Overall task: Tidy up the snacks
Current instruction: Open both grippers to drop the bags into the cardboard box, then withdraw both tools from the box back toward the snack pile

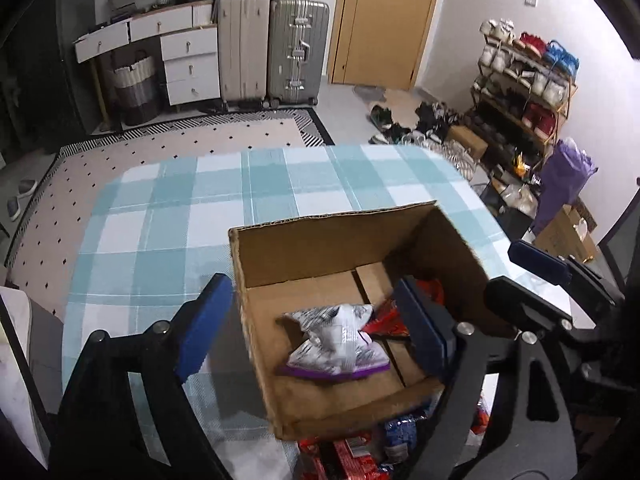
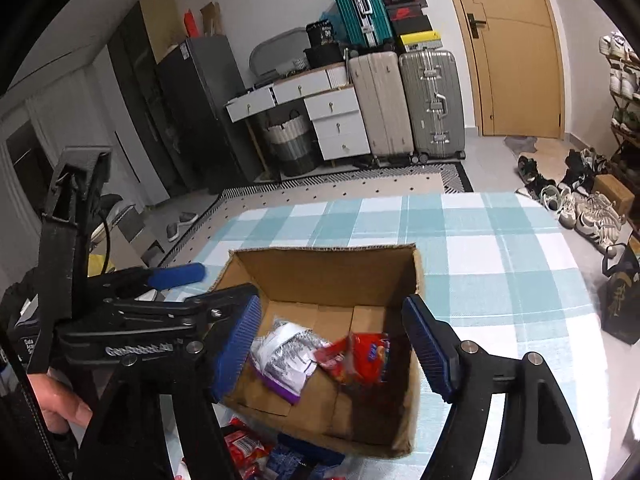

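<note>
Near us, more snack packets (image 2: 244,452) lie on the desk (image 1: 168,208) by the cardboard box (image 1: 332,236). Our left gripper (image 1: 308,328) and right gripper (image 2: 332,344) both hold wide, empty fingers. Farther in, the purple packet (image 1: 340,340) and red packet (image 2: 356,356) lie inside. We should pick the near ones gently and drop them low.

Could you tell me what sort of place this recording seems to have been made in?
Most likely a lived-in home, perhaps an entry or living room: upright suitcases beside a wooden door, a loaded shoe rack, and a table with a checked cloth holding the cardboard box.
</note>
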{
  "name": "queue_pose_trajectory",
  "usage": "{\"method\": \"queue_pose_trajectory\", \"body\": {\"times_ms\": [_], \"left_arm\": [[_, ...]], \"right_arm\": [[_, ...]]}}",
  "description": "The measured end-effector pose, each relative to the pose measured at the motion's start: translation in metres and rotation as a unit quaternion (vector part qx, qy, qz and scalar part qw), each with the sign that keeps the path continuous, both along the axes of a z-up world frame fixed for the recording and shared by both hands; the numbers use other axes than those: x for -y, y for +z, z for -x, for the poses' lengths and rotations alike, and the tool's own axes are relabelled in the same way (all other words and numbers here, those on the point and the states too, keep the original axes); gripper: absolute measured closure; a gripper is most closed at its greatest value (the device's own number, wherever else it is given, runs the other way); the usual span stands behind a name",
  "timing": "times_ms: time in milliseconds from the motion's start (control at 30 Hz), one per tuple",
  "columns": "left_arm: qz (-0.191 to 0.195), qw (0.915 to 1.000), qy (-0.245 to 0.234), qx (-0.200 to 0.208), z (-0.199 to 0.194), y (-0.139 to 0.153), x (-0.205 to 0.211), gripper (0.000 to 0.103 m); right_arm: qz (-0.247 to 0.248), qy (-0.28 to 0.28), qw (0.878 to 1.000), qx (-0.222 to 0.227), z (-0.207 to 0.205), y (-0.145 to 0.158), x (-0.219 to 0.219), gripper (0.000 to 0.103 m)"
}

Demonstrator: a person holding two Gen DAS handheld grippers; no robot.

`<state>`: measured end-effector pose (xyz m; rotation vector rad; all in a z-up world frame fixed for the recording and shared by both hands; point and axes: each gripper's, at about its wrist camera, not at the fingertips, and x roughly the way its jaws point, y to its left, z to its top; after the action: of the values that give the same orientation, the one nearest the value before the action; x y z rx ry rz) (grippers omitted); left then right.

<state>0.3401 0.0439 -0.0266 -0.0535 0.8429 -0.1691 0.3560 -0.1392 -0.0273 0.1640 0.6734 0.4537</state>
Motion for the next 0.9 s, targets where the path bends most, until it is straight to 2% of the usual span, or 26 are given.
{"method": "queue_pose_trajectory", "body": {"times_ms": [133, 600, 633, 733, 900], "left_arm": [[-0.008, 0.9997, 0.004, 0.021, 0.015, 0.011, 0.000, 0.021], [-0.022, 0.9988, 0.011, 0.041, 0.070, 0.044, 0.008, 0.020], [-0.021, 0.9988, 0.012, 0.042, 0.074, 0.046, 0.008, 0.020], [-0.023, 0.9986, 0.013, 0.046, 0.087, 0.051, 0.009, 0.019], [-0.018, 0.9982, 0.012, 0.055, 0.112, 0.061, 0.012, 0.017]], "right_arm": [[-0.004, -0.003, 1.000, 0.005, 0.010, 0.006, 0.007, 0.028], [-0.008, -0.003, 1.000, 0.030, 0.057, 0.031, 0.012, 0.028], [-0.008, -0.004, 0.999, 0.032, 0.062, 0.033, 0.013, 0.028], [-0.010, -0.009, 0.999, 0.039, 0.074, 0.039, 0.015, 0.015], [-0.012, -0.012, 0.999, 0.049, 0.098, 0.048, 0.020, 0.015]]}}
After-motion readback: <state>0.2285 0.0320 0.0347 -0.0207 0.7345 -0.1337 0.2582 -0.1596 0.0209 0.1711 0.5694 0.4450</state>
